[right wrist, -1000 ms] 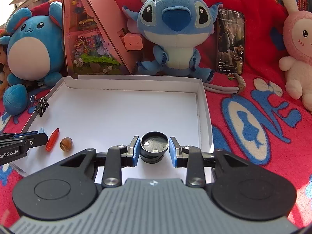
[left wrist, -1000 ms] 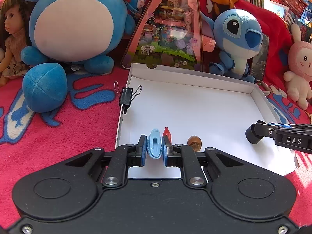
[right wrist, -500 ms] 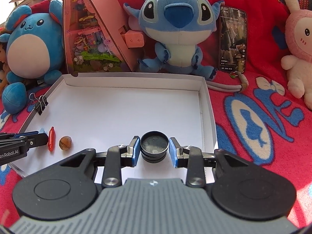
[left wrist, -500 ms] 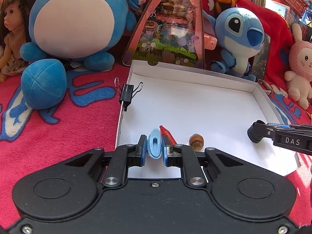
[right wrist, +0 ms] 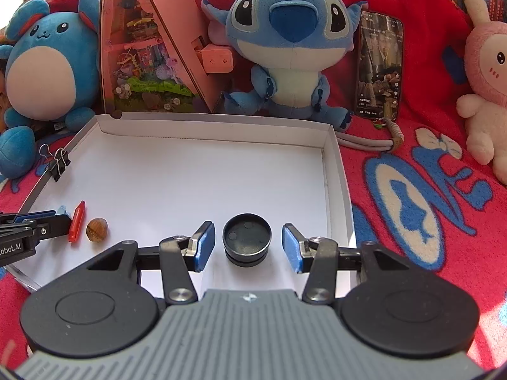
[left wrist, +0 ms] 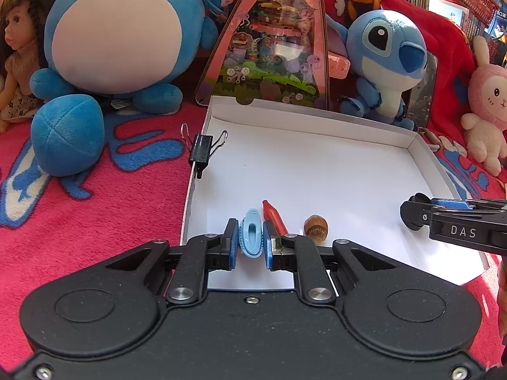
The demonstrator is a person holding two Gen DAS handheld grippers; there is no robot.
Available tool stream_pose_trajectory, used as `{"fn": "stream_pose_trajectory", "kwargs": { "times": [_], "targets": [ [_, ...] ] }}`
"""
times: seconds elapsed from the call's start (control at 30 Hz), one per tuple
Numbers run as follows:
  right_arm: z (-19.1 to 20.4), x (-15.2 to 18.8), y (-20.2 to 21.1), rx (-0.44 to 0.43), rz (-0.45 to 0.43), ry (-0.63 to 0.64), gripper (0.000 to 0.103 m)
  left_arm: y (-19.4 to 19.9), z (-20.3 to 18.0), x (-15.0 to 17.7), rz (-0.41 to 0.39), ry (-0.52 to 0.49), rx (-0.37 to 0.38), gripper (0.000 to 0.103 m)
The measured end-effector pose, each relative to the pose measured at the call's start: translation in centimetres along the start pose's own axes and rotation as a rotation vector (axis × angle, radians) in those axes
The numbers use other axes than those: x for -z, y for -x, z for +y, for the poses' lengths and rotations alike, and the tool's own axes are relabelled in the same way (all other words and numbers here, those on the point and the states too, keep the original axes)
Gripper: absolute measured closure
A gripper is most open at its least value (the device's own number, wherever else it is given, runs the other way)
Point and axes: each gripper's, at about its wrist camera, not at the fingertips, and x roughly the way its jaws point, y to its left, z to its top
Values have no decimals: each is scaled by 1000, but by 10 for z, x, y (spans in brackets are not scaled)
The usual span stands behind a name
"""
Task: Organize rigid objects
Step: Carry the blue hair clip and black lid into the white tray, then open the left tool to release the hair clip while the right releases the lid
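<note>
A white shallow box [left wrist: 317, 133] [right wrist: 215, 133] lies on the red blanket. My left gripper [left wrist: 250, 237] is shut on a light blue plastic clip [left wrist: 252, 236] over the box's near left corner. A red crayon-like piece [left wrist: 274, 217] [right wrist: 77, 221] and a brown nut [left wrist: 315, 228] [right wrist: 96, 229] lie in the box beside it. My right gripper [right wrist: 247, 243] is open, its pads on either side of a black round lens cap [right wrist: 247, 239] that rests on the box floor. The right gripper also shows in the left wrist view [left wrist: 450, 218].
A black binder clip [left wrist: 202, 152] [right wrist: 57, 161] is clipped on the box's left wall. Blue plush toys [left wrist: 117, 34] [right wrist: 291, 41], a pink triangular toy box [left wrist: 272, 41], a phone [right wrist: 380, 63], a pink bunny [right wrist: 484, 72] and a doll [left wrist: 16, 57] ring the box.
My right gripper has opened and let go of the black lens cap, which now sits on the box floor. My left gripper still holds the blue clip, almost unmoved.
</note>
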Motion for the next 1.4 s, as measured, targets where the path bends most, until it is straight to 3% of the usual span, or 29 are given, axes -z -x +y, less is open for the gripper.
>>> {"fn": "stream_pose_trajectory", "kwargs": {
  "times": [0.03, 0.07, 0.13, 0.63, 0.77, 1.2, 1.23, 1.33, 1.4],
  "targets": [
    [0, 0, -1, 0, 1, 0, 46, 0, -1, 0, -2, -3, -1, 88],
    [0, 1, -1, 0, 0, -1, 60, 0, -1, 1, -2, -6, -1, 88],
    [0, 2, -1, 1, 0, -5, 65, 0, -3, 2, -3, -12, 2, 88],
    [-3, 7, -2, -18, -13, -39, 62, 0, -3, 3, -13, -17, 4, 87],
    [-9, 7, -2, -32, -7, -67, 45, 1, -1, 3, -13, -2, 23, 86],
    [-7, 6, -1, -47, -15, -52, 43, 3, -2, 3, -16, 5, 33, 85],
    [-6, 6, -2, -49, -12, -50, 43, 3, -2, 3, -16, 4, 33, 85],
    [-4, 7, -3, -46, -3, -42, 61, 4, -2, 4, -19, 2, 35, 85],
    [-2, 8, -3, -38, -6, -35, 66, 4, -2, 5, -21, -2, 35, 85]
  ]
}}
